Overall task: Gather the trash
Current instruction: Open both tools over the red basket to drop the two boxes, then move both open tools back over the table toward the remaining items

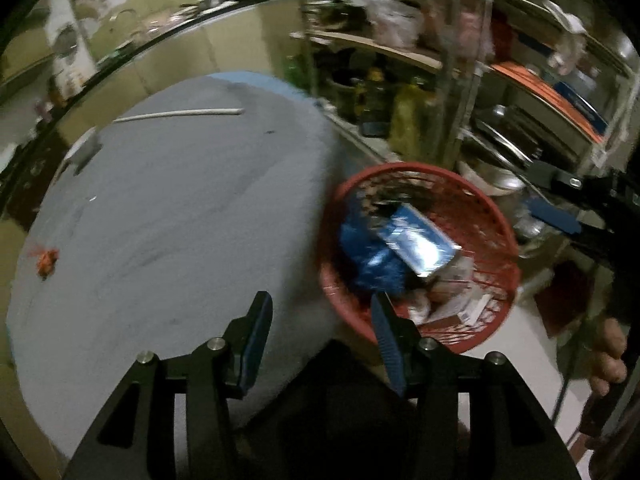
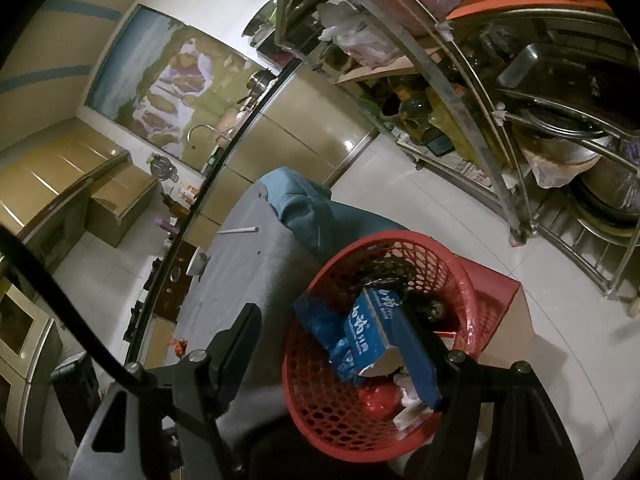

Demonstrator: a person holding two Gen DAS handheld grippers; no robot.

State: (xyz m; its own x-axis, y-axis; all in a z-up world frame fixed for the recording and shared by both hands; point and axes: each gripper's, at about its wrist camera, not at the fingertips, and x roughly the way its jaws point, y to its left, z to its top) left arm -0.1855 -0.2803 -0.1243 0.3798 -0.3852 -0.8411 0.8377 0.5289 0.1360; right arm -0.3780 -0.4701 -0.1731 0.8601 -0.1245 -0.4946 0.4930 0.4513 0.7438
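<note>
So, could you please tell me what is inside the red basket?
The red basket holds a blue carton lying on crumpled blue plastic, with white paper scraps and something red lower down. Whatever lies beneath these is covered.

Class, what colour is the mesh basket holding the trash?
Red; the basket shows best in the right wrist view.

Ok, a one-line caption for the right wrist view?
Open right gripper above red mesh plastic basket holding a blue cardboard box, beside the grey-covered table.
</note>
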